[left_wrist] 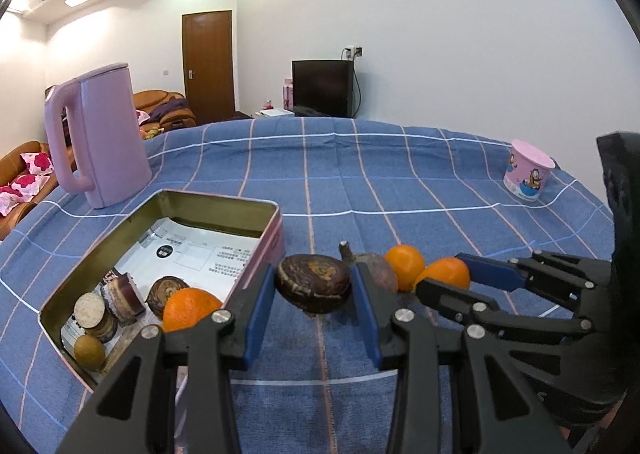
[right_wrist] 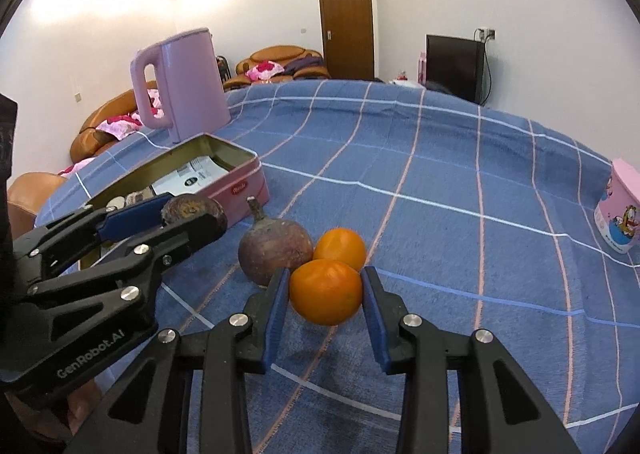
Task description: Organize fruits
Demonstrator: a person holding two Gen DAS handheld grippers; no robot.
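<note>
Left gripper (left_wrist: 314,286): clamped on the dark brown fruit (left_wrist: 313,283), pads pressed to its 2 sides, just beside the tin's near corner.
Right gripper (right_wrist: 325,294): closed on the near orange (right_wrist: 326,291), a pad touching each side; fruit apparently resting on the blue checked cloth (right_wrist: 440,182).
Other loose fruit: purple stemmed fruit (right_wrist: 275,252) touching the near orange on its left; 2nd orange (right_wrist: 340,244) just behind.
Pink tin (left_wrist: 276,238): open, left of both tools; already holding an orange (left_wrist: 188,308), a small greenish fruit (left_wrist: 90,350), another dark fruit and some round slices over printed paper.
Handling, dark fruit: looks light, rind wrinkled and stiff, not slippery; widest middle the best hold, as now.
Handling, orange: likely firm yet bruisable, skin smooth and round, apt to roll or squirt out; best taken across the equator with gentle pressure.
Risk: neighbours touching, so likely nudged on lifting.
Bystanders: pink kettle (left_wrist: 100,138), pink cup (left_wrist: 528,170), well apart.
</note>
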